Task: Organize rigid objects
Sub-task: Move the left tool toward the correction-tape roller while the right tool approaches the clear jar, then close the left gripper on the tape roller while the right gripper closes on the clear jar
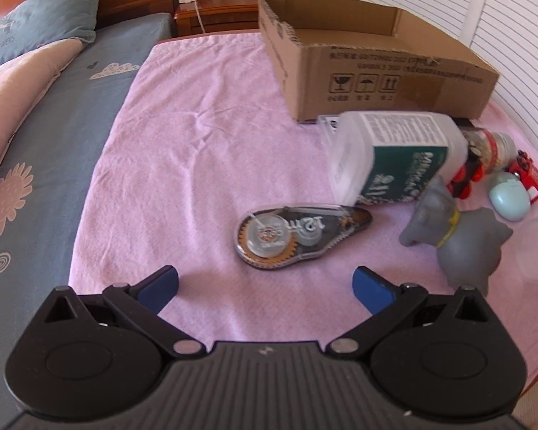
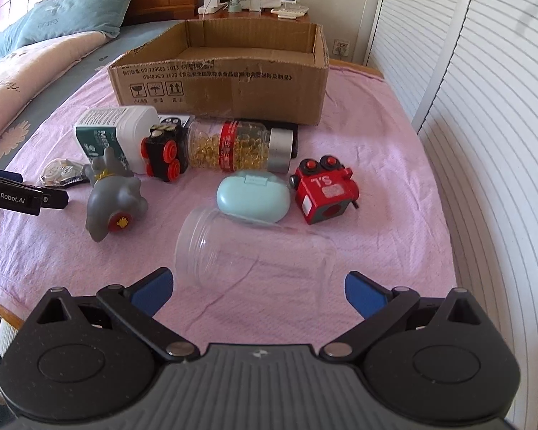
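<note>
Both claws, left gripper and right gripper, gape apart; only the right wrist view shows the whole clear jar and capsule bottle.

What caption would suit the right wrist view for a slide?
Open right gripper faces a clear jar lying on the pink cloth, toys and bottles before an empty box.

A: Where does the left wrist view look from?

B: Low over the pink cloth, facing the headboard end, with the correction tape close at 12 o'clock and the cardboard box farther off at 1 o'clock.

A: And the right wrist view?

B: Same heading, with the clear jar near at 12 o'clock. Both share the box, grey toy and white bottle.
</note>
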Demonstrator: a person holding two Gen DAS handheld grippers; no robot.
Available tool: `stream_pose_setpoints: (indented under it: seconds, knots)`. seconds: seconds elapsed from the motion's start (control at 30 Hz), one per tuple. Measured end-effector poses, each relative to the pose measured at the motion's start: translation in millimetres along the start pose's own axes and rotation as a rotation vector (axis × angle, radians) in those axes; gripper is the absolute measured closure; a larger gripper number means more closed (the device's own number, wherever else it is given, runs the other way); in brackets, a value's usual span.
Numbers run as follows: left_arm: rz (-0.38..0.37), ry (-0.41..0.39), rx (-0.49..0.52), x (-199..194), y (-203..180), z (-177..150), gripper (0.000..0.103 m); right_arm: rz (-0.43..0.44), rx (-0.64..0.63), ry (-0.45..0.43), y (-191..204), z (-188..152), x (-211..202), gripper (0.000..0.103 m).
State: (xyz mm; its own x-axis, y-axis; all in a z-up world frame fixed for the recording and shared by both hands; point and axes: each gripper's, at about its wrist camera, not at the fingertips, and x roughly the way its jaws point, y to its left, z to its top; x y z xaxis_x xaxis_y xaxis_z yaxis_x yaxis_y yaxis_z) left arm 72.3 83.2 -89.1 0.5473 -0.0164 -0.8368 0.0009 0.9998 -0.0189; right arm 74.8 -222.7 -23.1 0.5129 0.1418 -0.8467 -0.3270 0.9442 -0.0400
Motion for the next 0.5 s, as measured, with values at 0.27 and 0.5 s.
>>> stream_pose_setpoints:
  seconds: [0.27, 0.5]
  knots:
    - [-0.003, -0.02, 0.002, 4.7, -14.3, 4.9, 0.001, 0.044, 0.003, 0.025, 6.8, -2.1, 19.6, 0.0]
    - [0.032, -0.039, -0.052, 13.8, -16.7, 16.6, 0.001, 0.023, -0.032, 0.027, 13.9, -2.7, 32.5, 0.0]
